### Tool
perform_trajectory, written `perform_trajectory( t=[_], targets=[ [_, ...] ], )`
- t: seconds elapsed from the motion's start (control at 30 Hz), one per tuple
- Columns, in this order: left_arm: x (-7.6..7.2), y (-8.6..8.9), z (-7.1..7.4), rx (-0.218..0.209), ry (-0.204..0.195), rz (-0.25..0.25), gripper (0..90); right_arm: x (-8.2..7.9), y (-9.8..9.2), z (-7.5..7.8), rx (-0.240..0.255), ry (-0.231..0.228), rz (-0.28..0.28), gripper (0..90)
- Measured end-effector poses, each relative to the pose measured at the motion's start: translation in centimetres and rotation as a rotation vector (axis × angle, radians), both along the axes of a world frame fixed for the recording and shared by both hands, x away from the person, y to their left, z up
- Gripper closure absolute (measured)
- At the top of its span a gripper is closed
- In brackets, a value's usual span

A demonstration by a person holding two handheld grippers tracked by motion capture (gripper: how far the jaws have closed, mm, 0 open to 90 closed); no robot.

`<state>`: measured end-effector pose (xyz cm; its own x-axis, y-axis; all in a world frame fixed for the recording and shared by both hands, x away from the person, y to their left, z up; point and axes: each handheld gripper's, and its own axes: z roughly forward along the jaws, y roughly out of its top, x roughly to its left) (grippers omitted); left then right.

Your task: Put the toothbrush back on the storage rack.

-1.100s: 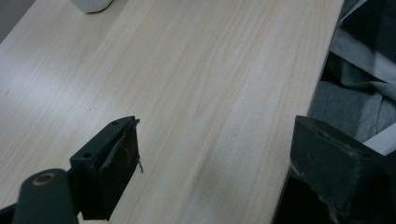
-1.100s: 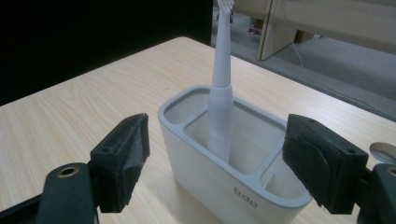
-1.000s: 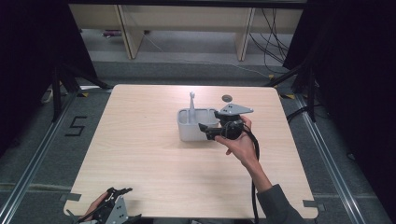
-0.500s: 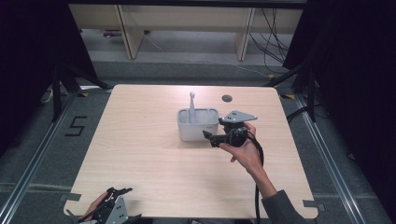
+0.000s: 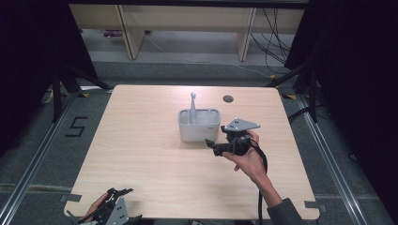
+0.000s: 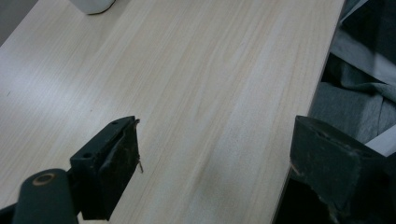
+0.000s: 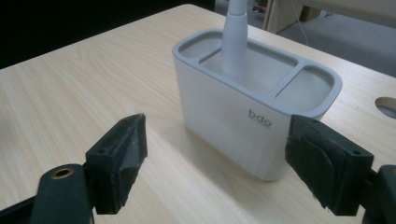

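Down at seven o'clock on the pale wooden table, the left gripper rests at the near edge in the person's left hand. Its own view shows the two black jaws spread wide with nothing but bare wood grain between them, and grey cloth lies beyond the table edge at three o'clock.

Near the table's centre, a little toward twelve o'clock, stands the white plastic holder with three compartments. A white slender-handled brush stands upright in its large compartment on the left.

Just at four o'clock from the holder, the right gripper hangs in the person's right hand, apart from the holder and pointing toward its near right corner. Its own view shows the jaws wide open and empty, framing the holder and the brush handle.

At one o'clock sits a small round hole in the tabletop.
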<state>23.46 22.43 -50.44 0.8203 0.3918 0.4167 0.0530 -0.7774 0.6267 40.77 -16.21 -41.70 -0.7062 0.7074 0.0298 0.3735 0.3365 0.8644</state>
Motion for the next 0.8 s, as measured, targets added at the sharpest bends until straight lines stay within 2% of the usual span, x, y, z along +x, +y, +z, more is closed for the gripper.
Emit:
perform_trajectory(
  t=[0.07, 0.13, 0.17, 0.27, 0.3, 0.4, 0.5, 0.6, 0.7, 0.77, 0.8],
  targets=[
    [0.0, 0.0, 0.0, 0.0, 0.0, 0.001, 15.1, 0.0, -0.1, -0.1, -0.013, -0.008, 0.008, 21.6],
    [0.0, 0.0, 0.0, 0.003, 0.008, -0.003, 15.2, -0.3, 0.0, -0.5, 0.009, 0.016, 0.012, 21.4],
    [0.0, 0.0, 0.0, -0.003, 0.007, -0.001, 15.2, -0.4, -0.1, -0.6, -0.011, 0.017, 0.013, 21.2],
    [0.0, 0.0, 0.0, -0.003, 0.005, -0.001, 15.1, -0.8, -0.1, -1.1, -0.015, 0.011, 0.016, 20.5],
    [0.0, 0.0, 0.0, -0.003, 0.006, 0.0, 15.1, -1.0, 0.0, -1.4, 0.002, 0.035, 0.02, 20.2],
    [0.0, 0.0, -0.1, 0.006, 0.003, 0.0, 15.1, -1.3, -0.1, -1.7, -0.016, 0.017, 0.023, 20.0],
    [0.0, 0.0, 0.0, 0.002, 0.011, 0.001, 15.1, -2.2, -0.2, -2.4, -0.017, 0.053, 0.021, 20.1],
    [0.0, 0.0, -0.1, 0.001, 0.007, 0.001, 15.1, -2.3, -0.4, -2.7, -0.017, 0.042, 0.03, 20.0],
    [0.0, -0.1, -0.1, 0.005, 0.001, 0.001, 15.1, -2.8, -0.4, -3.2, -0.015, 0.06, 0.021, 20.1],
    [0.0, 0.0, 0.0, 0.012, 0.011, -0.004, 15.2, -3.1, -0.3, -3.7, -0.005, 0.073, 0.039, 20.1],
    [0.0, 0.0, -0.2, 0.0, 0.001, -0.002, 15.2, -3.1, -0.3, -3.7, -0.005, 0.073, 0.039, 20.1]
  ],
)
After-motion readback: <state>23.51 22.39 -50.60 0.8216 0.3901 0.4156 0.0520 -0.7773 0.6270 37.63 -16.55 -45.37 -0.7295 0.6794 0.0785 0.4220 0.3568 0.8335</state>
